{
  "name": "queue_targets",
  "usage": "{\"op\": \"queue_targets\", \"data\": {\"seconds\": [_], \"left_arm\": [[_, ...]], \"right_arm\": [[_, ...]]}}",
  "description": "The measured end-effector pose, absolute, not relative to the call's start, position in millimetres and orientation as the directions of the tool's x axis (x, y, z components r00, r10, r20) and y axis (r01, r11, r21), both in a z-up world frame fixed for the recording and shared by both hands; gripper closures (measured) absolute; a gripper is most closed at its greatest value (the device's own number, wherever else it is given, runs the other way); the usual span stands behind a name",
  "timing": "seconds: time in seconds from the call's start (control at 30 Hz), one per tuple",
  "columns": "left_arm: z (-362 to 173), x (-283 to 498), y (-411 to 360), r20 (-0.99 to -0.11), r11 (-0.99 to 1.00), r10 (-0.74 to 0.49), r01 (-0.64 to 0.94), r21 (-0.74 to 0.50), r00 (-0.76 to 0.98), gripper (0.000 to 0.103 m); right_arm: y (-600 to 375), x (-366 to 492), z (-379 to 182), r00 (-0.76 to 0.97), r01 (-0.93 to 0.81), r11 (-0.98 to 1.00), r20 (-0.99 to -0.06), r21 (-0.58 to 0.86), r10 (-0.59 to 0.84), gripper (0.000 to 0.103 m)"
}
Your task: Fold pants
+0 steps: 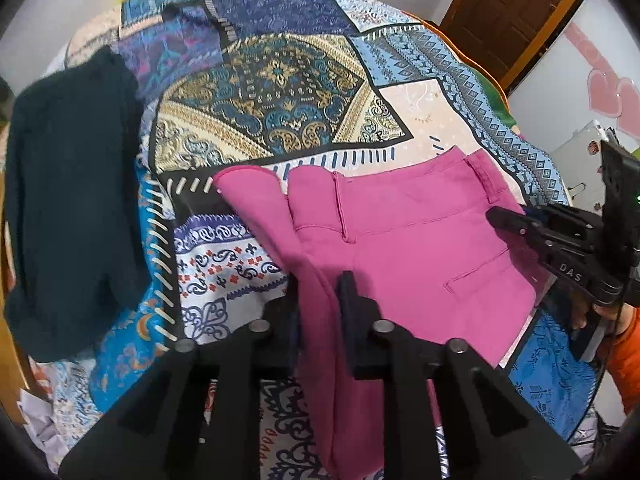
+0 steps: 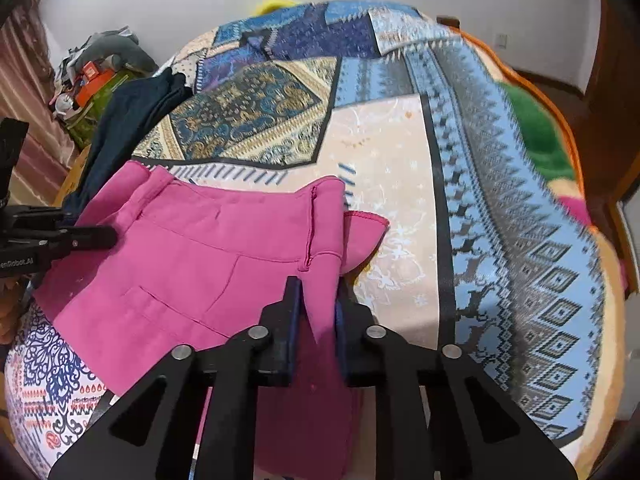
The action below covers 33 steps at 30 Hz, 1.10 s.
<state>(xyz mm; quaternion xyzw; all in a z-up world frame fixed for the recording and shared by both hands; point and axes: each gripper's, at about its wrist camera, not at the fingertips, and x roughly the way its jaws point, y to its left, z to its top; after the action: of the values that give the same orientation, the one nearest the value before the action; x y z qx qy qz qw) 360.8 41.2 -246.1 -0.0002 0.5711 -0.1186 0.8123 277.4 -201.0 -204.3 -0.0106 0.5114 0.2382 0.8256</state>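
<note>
Pink pants lie partly folded on the patterned bedspread, waistband toward the far side. My left gripper is shut on a fold of the pink fabric at the pants' left edge. My right gripper is shut on the pants at their right edge, near the seam. Each gripper shows in the other's view: the right one at the pants' right side, the left one at their left side. A loose pink flap sticks out beyond the right edge.
A dark teal garment lies on the bed left of the pants, also in the right wrist view. The bedspread stretches beyond the pants. Clutter sits by the wall at left. A wooden door stands at far right.
</note>
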Motion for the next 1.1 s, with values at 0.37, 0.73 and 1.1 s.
{"op": "queue_targets", "data": {"seconds": [0.37, 0.73, 1.1], "left_arm": [[-198.6, 343.1, 51.2, -0.882, 0.980, -0.149, 0.187, -0.071, 0.447, 0.092], [-131.1, 322.2, 102.7, -0.790, 0.993, -0.108, 0.101, -0.058, 0.604, 0.092], [-100.7, 310.9, 184.3, -0.726, 0.999, 0.025, -0.036, 0.000, 0.688, 0.092]], "right_arm": [[-187.4, 264.4, -152.3, 0.468, -0.472, 0.867, -0.787, 0.162, 0.402, 0.092], [-143.1, 266.6, -92.8, 0.559, -0.529, 0.838, -0.689, 0.132, 0.461, 0.092], [-63.3, 282.9, -73.3, 0.561, -0.602, 0.787, -0.633, 0.131, 0.534, 0.092]]}}
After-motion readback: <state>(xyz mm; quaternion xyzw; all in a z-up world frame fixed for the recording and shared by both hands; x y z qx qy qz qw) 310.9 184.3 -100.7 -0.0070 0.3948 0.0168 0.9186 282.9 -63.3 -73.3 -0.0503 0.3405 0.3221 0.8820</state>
